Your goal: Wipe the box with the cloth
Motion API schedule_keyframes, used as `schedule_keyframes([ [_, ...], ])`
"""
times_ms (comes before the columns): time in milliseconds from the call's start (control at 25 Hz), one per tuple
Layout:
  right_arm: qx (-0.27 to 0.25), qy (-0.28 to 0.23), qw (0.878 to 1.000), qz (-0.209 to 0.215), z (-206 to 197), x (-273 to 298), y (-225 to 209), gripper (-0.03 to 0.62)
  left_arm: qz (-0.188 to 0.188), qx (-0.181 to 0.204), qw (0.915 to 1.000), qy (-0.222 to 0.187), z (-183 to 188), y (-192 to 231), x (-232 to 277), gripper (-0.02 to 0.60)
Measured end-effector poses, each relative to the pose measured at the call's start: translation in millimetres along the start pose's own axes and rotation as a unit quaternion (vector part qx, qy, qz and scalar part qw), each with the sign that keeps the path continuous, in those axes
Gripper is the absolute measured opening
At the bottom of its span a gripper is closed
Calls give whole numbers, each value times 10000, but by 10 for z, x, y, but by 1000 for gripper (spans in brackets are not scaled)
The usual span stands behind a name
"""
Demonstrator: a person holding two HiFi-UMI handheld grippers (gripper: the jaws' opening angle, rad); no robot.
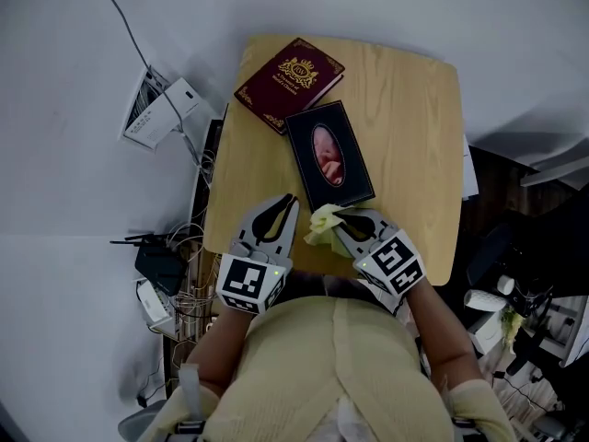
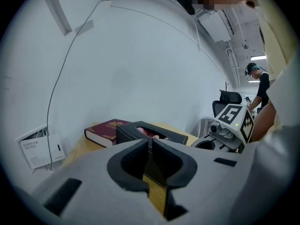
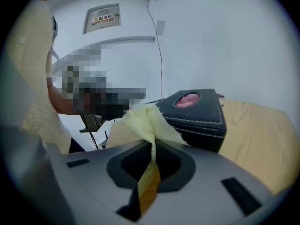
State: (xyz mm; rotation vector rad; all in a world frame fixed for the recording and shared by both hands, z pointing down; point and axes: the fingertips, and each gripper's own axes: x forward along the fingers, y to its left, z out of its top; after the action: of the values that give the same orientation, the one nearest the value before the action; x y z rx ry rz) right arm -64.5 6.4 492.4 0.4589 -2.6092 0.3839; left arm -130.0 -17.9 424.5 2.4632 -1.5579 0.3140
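A black tissue box [image 1: 329,157] with an oval opening showing pink tissue lies in the middle of the small wooden table [image 1: 414,118]; the box [image 2: 150,134] [image 3: 197,116] is also seen in both gripper views. A pale yellow cloth [image 1: 324,224] [image 3: 149,121] is pinched in my right gripper [image 1: 339,217] [image 3: 152,146], just in front of the box's near end. My left gripper [image 1: 287,203] [image 2: 150,144] is shut with nothing in it, over the table left of the box's near corner.
A dark red book [image 1: 289,83] [image 2: 105,131] lies at the table's far left corner, touching the box. A white device [image 1: 158,111] with a cable hangs on the wall to the left. Cables and a black router [image 1: 161,265] sit beyond the table's left edge.
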Motion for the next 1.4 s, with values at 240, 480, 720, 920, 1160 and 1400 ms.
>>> schedule_keyframes([
  [240, 105, 15, 9995, -302, -59, -101, -165, 40, -10, 4, 10000, 80, -26, -68, 26, 23],
  [480, 226, -10, 9979, -599, -127, -260, -358, 40, 2, 59, 9999, 110, 11, -88, 90, 23],
  [720, 277, -2, 9961, -832, -204, -396, -539, 40, 24, 73, 9998, 162, 19, -105, 144, 23],
  [920, 328, -25, 9948, -959, -220, -505, -634, 40, 41, 89, 9996, 271, -2, -137, 192, 23],
  [1160, 173, -103, 9948, -1000, -136, -685, -668, 38, 107, 144, 9994, 309, 37, -118, 230, 23],
  [1400, -212, -358, 9931, -1096, 144, -920, -710, 40, 238, 178, 9990, 323, 93, -46, 263, 23],
])
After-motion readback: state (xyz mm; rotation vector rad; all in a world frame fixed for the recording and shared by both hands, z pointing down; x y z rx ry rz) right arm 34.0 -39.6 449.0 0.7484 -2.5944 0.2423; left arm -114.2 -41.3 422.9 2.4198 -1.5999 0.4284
